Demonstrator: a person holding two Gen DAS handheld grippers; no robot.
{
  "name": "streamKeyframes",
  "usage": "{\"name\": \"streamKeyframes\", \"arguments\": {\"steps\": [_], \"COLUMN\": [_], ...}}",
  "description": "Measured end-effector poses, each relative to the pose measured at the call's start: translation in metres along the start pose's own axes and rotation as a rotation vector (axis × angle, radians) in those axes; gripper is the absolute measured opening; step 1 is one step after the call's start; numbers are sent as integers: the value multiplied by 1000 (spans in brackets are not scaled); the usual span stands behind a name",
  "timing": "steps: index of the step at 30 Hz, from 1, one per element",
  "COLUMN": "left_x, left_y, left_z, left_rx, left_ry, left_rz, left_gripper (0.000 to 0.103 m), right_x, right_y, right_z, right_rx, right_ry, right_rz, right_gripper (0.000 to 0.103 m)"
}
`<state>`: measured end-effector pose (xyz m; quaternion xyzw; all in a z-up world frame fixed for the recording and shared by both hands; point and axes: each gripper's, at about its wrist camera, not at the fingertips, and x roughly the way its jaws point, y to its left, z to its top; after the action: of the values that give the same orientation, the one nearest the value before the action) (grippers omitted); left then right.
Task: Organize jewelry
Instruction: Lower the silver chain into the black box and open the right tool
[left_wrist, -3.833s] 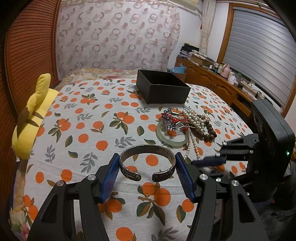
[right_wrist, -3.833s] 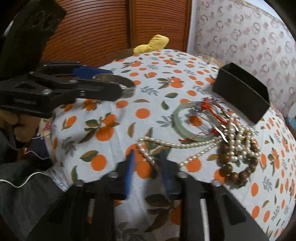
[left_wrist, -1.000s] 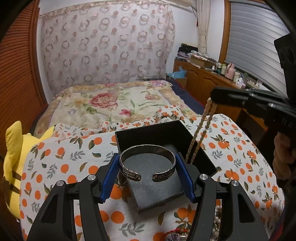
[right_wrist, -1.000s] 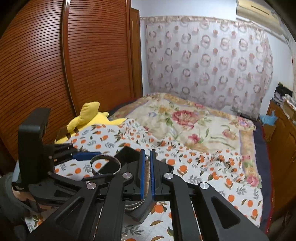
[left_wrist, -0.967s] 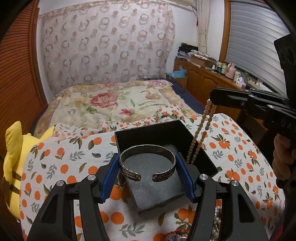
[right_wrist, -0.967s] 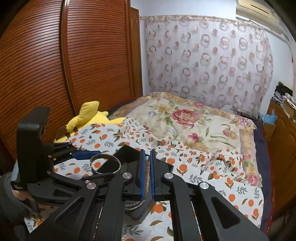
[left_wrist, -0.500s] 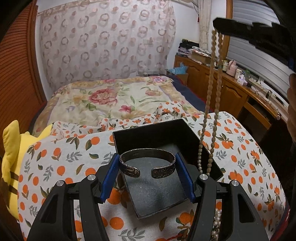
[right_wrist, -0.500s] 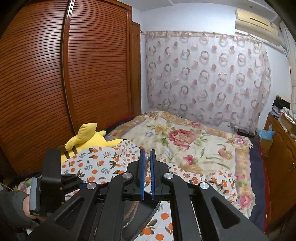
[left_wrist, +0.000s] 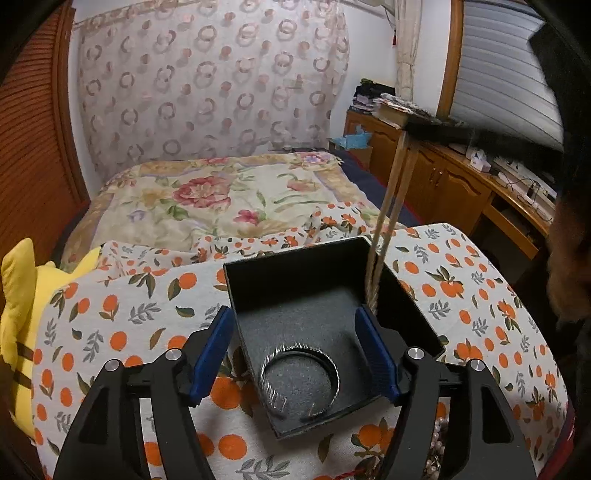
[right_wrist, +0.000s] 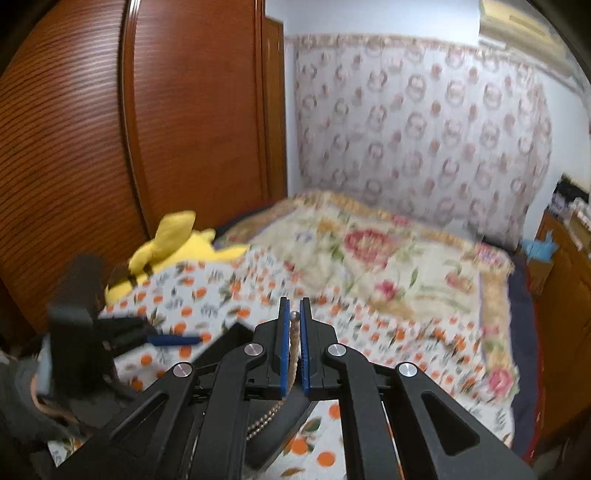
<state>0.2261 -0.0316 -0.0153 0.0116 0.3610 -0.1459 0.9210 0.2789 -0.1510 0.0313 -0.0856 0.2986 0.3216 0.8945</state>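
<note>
A black open box (left_wrist: 400, 295) sits on the orange-print cloth. A silver cuff bracelet (left_wrist: 300, 380) lies on the box floor. My left gripper (left_wrist: 295, 343) is open and empty just above the box's near side. My right gripper (right_wrist: 294, 317) is shut on a pearl necklace (right_wrist: 293, 349). In the left wrist view the necklace (left_wrist: 388, 218) hangs as two strands from the right gripper (left_wrist: 410, 127) down into the box's far right corner. The left gripper shows blurred in the right wrist view (right_wrist: 173, 339).
A yellow plush toy (left_wrist: 18, 306) lies at the cloth's left edge. More beads (left_wrist: 437, 443) lie on the cloth at the lower right. A bed with a floral quilt (left_wrist: 221, 199) is behind. Wooden cabinets (left_wrist: 461, 192) stand on the right.
My left gripper has opened and the silver cuff has dropped onto the box floor. My right gripper has come down, lowering the pearl necklace into the box.
</note>
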Motion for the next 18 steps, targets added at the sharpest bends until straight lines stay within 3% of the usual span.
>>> {"name": "streamKeyframes", "arguments": {"steps": [4, 9, 11, 13, 18], "left_x": [-9, -23, -29, -35, -52], "left_y": [3, 4, 4, 3, 0], "left_z": [0, -7, -10, -16, -39], "left_rx": [-9, -9, -10, -8, -10], "left_ry": [-16, -26, -28, -28, -27], "left_rz": [3, 16, 20, 27, 32], "left_gripper": [65, 65, 65, 66, 66], "right_x": [23, 26, 22, 15, -4], "right_y": [5, 10, 13, 15, 23], "right_z": [-27, -41, -46, -51, -68], "right_rx": [12, 36, 48, 63, 90], "right_ry": [82, 101, 97, 88, 69], "right_rz": [17, 16, 16, 13, 16], "right_gripper": [7, 11, 26, 34, 34]}}
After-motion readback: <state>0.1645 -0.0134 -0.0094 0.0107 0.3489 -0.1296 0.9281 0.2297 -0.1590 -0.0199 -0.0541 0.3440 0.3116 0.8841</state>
